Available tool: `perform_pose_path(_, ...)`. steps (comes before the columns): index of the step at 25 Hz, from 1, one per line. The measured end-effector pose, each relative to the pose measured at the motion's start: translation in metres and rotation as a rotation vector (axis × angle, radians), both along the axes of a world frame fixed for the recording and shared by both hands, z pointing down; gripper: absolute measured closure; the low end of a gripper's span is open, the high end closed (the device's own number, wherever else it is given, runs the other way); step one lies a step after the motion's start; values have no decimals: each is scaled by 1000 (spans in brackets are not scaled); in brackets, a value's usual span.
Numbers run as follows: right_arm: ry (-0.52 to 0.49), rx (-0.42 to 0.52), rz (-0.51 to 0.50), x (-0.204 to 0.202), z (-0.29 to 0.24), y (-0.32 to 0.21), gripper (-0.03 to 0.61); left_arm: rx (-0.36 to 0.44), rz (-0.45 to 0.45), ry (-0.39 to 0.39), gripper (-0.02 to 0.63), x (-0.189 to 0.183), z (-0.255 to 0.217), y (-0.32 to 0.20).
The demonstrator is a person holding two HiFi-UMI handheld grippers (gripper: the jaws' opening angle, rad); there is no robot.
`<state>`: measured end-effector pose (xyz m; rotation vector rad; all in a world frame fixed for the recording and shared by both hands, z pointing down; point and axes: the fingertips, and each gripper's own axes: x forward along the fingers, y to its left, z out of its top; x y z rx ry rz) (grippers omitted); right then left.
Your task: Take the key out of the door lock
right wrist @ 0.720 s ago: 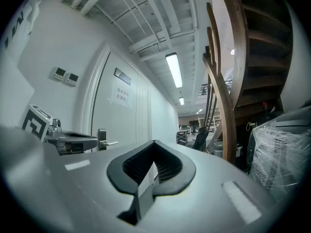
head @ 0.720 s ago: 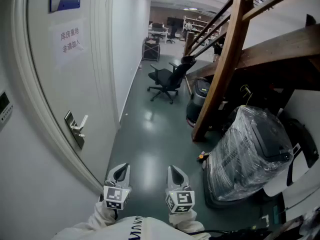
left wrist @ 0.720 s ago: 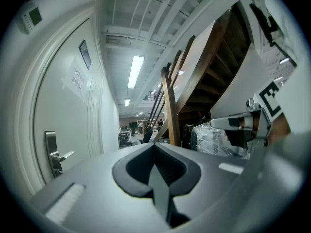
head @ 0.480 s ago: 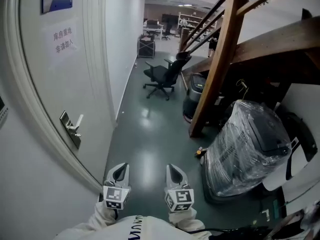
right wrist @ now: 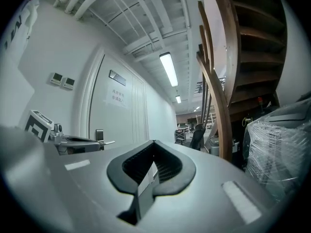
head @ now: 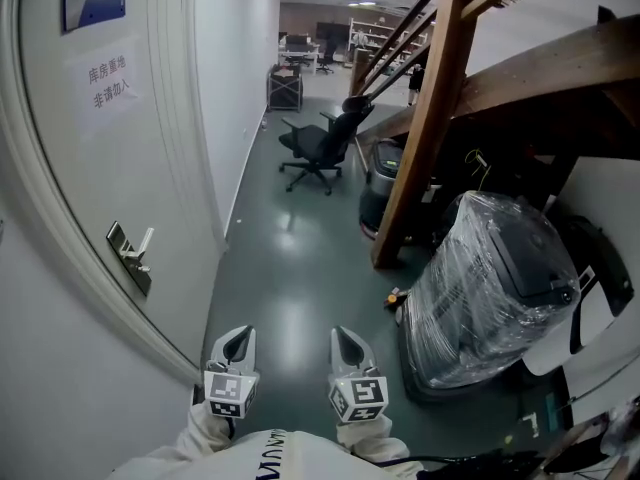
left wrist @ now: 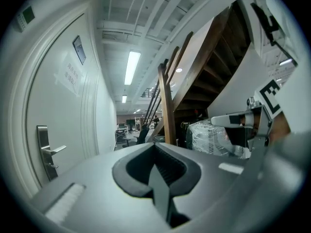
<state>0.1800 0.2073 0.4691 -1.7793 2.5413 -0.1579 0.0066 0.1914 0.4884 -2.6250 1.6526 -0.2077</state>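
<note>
One door lock (head: 128, 260), a metal plate with a lever handle (head: 143, 240), sits on the white door (head: 90, 168) at about ten o'clock from the two grippers and well apart from both; any key in it is too small to make out. The left gripper (head: 239, 340) and the right gripper (head: 347, 340) are held level side by side over the green floor (head: 290, 278), each with its jaws pressed together on nothing. At one o'clock stand a wooden stair post (head: 425, 118) and a plastic-wrapped bin (head: 490, 288), with an office chair (head: 318, 148) at twelve o'clock down the corridor.
</note>
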Motion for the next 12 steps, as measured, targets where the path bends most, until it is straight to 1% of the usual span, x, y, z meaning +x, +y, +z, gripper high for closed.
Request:
perform_pose_path(5,-7,-6,-13,14,3,-1,580,7,-11,-9,614,15,0,0)
perform_pose_path(12,-23,-31,-27,28,14,-7,580,-18,-19,-27,614,27,11,0)
